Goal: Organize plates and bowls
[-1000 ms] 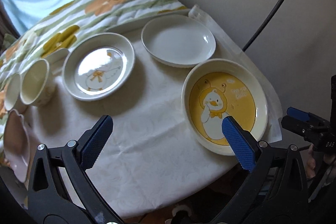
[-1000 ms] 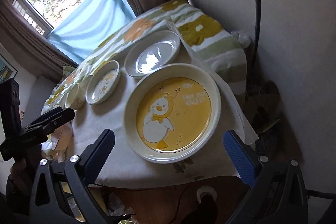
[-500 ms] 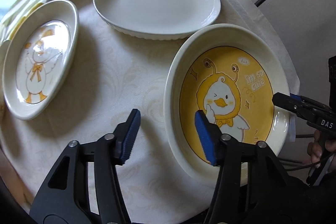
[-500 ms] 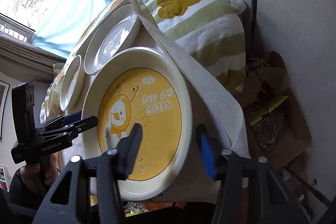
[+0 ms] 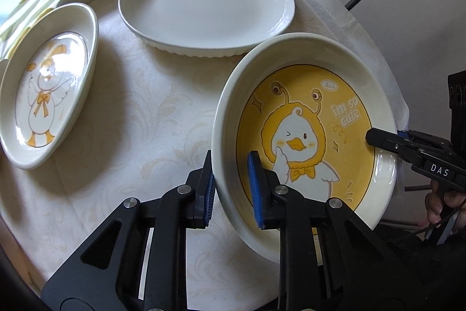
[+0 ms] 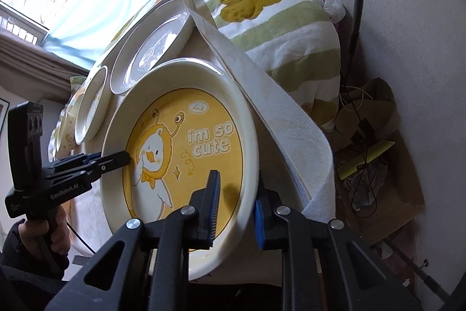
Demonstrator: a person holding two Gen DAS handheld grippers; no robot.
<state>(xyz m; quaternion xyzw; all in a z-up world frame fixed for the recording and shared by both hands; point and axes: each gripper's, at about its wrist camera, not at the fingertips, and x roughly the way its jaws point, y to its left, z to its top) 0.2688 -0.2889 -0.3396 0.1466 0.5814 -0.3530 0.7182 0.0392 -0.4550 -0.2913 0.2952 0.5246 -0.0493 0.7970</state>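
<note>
Left tongs [image 5: 231,188] and right tongs [image 6: 236,212] are each clamped narrowly, facing one another.

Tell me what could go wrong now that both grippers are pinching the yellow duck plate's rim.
1. The left gripper and right gripper hold only the rim of the yellow duck plate, on opposite sides; uneven lifting could twist it loose.
2. The white plate sits right behind it, so a forward swing may clip it.
3. The tablecloth drapes beside the right gripper's outer finger and could be dragged.
</note>
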